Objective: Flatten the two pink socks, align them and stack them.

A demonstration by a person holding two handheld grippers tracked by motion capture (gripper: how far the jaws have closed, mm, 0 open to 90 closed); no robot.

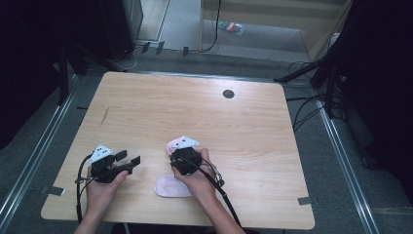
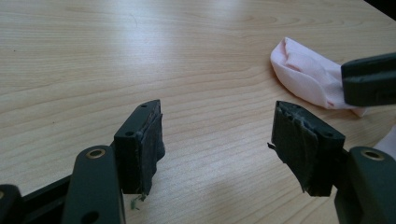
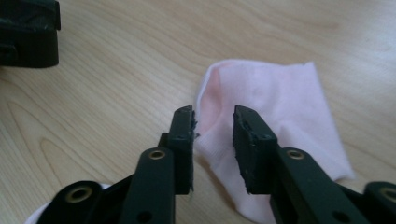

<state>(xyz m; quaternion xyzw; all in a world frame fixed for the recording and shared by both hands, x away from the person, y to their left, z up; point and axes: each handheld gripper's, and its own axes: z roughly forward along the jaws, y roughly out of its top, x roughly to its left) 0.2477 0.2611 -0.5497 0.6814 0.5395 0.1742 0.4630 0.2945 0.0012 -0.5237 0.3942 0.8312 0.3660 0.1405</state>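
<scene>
From the left, my left gripper [image 1: 129, 158] rests low over bare wood near the table's [image 1: 146, 107] front edge, jaws spread with nothing between them. Across an open stretch of tabletop, my right gripper [image 3: 214, 123] stands at the pink sock [image 3: 280, 98] — its jaws are drawn fairly close, a narrow gap left, the sock's folded edge lying in that gap; I cannot tell whether the pads actually press it. A second pale pink piece [image 1: 168, 186] lies just beside my right hand [image 1: 197, 178], towards the front edge. Farther back — well apart — a dark round spot [image 1: 228, 93] sits in the wood.
</scene>
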